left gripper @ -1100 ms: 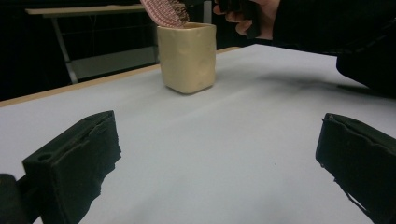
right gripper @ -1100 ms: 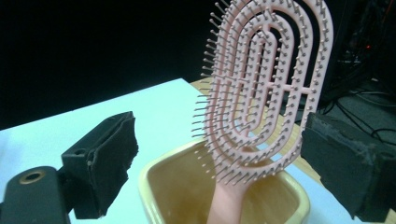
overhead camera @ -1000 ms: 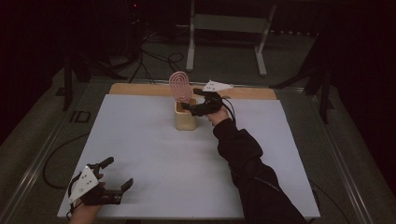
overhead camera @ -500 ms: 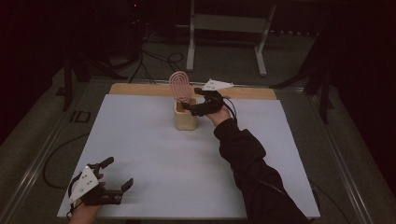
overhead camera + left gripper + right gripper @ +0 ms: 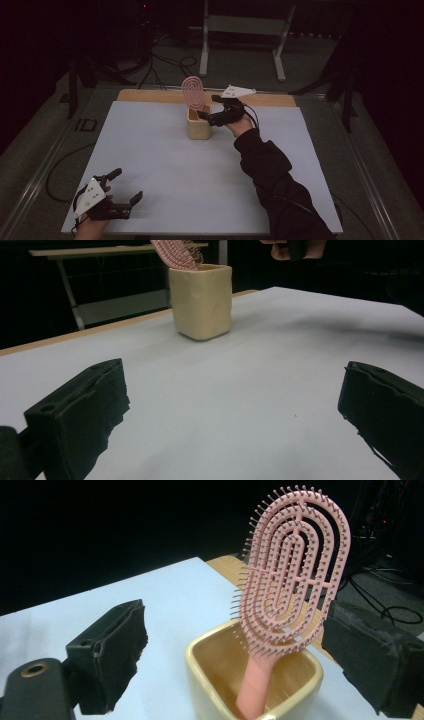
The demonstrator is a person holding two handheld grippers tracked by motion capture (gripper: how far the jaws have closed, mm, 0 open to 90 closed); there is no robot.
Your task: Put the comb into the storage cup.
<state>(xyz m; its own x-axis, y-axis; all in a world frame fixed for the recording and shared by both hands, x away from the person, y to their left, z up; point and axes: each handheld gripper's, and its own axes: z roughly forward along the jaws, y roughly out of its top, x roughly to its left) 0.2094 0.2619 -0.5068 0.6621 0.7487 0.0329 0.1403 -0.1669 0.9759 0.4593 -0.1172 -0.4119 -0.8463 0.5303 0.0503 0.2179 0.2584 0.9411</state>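
A pink oval hairbrush (image 5: 193,92) stands handle-down in a cream cup (image 5: 198,129) at the table's far middle, its head leaning out above the rim. My right gripper (image 5: 208,109) hovers just right of the cup and is open. In the right gripper view its jaws stand wide on either side of the brush (image 5: 295,575) and cup (image 5: 210,657) without touching them. My left gripper (image 5: 126,186) rests open near the front left corner with nothing between its jaws. Seen along the left gripper (image 5: 235,415), the cup (image 5: 201,300) stands well ahead with the brush (image 5: 177,252) poking out.
The white table top (image 5: 165,170) has a wooden strip (image 5: 145,96) along its far edge. Cables and a metal stand (image 5: 240,30) lie on the dark floor beyond. A dark sleeve (image 5: 275,185) reaches across the right half of the table.
My right gripper has risen slightly beside the cup. The brush, the cup and the left gripper have stayed put.
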